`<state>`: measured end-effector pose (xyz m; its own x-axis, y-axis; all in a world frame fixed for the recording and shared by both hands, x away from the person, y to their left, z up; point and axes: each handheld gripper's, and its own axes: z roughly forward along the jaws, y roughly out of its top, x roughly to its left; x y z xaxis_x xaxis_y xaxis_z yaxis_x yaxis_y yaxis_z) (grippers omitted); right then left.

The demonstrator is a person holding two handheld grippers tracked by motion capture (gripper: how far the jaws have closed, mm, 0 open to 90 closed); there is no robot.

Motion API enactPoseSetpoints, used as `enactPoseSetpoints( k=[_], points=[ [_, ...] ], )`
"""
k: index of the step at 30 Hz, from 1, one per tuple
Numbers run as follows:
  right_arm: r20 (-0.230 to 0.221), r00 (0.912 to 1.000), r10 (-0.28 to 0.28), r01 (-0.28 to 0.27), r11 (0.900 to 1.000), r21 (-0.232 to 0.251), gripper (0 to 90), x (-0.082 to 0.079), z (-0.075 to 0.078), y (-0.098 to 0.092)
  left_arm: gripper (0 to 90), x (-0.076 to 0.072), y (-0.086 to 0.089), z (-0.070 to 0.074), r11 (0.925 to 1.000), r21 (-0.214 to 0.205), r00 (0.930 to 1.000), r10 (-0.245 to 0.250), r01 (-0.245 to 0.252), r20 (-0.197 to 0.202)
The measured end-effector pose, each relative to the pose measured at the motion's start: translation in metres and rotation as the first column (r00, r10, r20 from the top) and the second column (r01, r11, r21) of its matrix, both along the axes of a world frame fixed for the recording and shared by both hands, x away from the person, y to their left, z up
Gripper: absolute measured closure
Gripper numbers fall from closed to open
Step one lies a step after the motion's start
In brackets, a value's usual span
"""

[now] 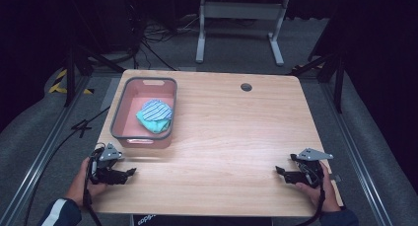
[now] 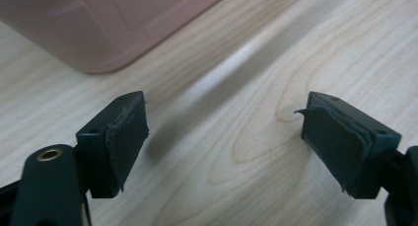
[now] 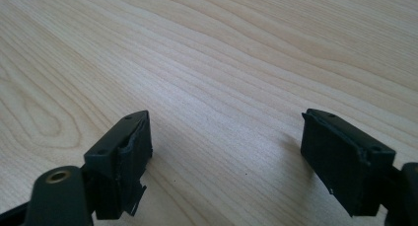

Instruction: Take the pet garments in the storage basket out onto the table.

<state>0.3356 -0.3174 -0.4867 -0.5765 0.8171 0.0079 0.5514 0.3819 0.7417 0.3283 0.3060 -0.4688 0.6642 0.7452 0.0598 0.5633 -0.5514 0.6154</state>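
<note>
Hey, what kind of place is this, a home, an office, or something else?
Probably a lab or recording studio: dark curtained surroundings, cables on a grey carpeted floor, a wooden table holding one pink bin of cloth, and a person holding two handheld grippers.

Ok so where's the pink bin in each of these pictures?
High view: the pink bin sits at the table's far left, cloth inside.
Left gripper view: its pink wall fills the top left corner, beyond the open jaws.
Right gripper view: not in it.
Shared landmark: the wood-grain tabletop.
</note>
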Motion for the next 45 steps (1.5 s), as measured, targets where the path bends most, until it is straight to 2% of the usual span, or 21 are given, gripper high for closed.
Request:
enactPoseSetpoints(
  k=[2, 4, 7, 11, 19, 22, 27, 33, 40, 43, 45],
  points=[
    [0.000, 1.0000, 0.000, 0.000, 1.0000, 0.000, 20.1, 0.000, 0.000, 0.000, 16.8, -0.001, 0.000, 0.001, 0.9998, -0.016, 0.9998, -0.015, 0.014, -0.011],
    [0.000, 1.0000, 0.000, 0.000, 1.0000, 0.001, 20.1, 0.000, 0.000, 0.000, 17.0, -0.001, -0.001, 0.004, 0.9998, -0.008, 0.9998, -0.016, 0.016, -0.006],
    [0.000, 1.0000, 0.000, 0.000, 1.0000, 0.000, 20.1, 0.000, 0.000, 0.000, 17.0, -0.002, 0.002, 0.006, 0.9993, -0.025, 0.9996, -0.029, 0.029, -0.003],
    [0.000, 1.0000, 0.000, 0.000, 1.0000, 0.000, 20.1, 0.000, 0.000, 0.000, 17.6, -0.002, 0.009, 0.011, 0.9992, -0.039, 0.9999, -0.011, 0.012, 0.012],
    [-0.001, 1.0000, 0.000, 0.000, 1.0000, 0.000, 20.1, 0.000, 0.000, 0.000, 22.2, -0.006, 0.014, 0.028, 0.9966, -0.081, 0.9975, -0.011, 0.016, 0.070],
    [-0.001, 1.0000, 0.000, 0.000, 1.0000, 0.000, 20.1, 0.000, 0.000, 0.000, 22.8, -0.007, 0.014, 0.034, 0.9966, -0.081, 0.9962, -0.010, 0.017, 0.087],
    [0.000, 1.0000, 0.000, 0.000, 1.0000, 0.000, 20.1, 0.000, 0.000, 0.000, 23.9, -0.009, 0.016, 0.048, 0.9950, -0.096, 0.9903, -0.013, 0.027, 0.138],
    [0.000, 1.0000, 0.000, 0.000, 1.0000, 0.000, 20.1, 0.000, 0.000, 0.000, 23.9, -0.009, 0.016, 0.059, 0.9955, -0.086, 0.9885, -0.028, 0.041, 0.148],
    [0.000, 1.0000, 0.000, 0.000, 1.0000, 0.000, 20.1, 0.000, 0.000, 0.000, 23.3, -0.005, 0.012, 0.071, 0.9946, -0.094, 0.9876, -0.030, 0.045, 0.154],
    [0.000, 1.0000, 0.000, 0.000, 1.0000, 0.000, 20.2, 0.000, 0.000, 0.000, 22.1, 0.000, 0.007, 0.078, 0.9959, -0.077, 0.9857, -0.034, 0.048, 0.165],
    [0.000, 1.0000, 0.001, -0.001, 1.0000, 0.000, 20.2, 0.000, 0.000, 0.000, 21.3, 0.004, 0.005, 0.081, 0.9952, -0.081, 0.9850, -0.042, 0.056, 0.167]
  ],
)
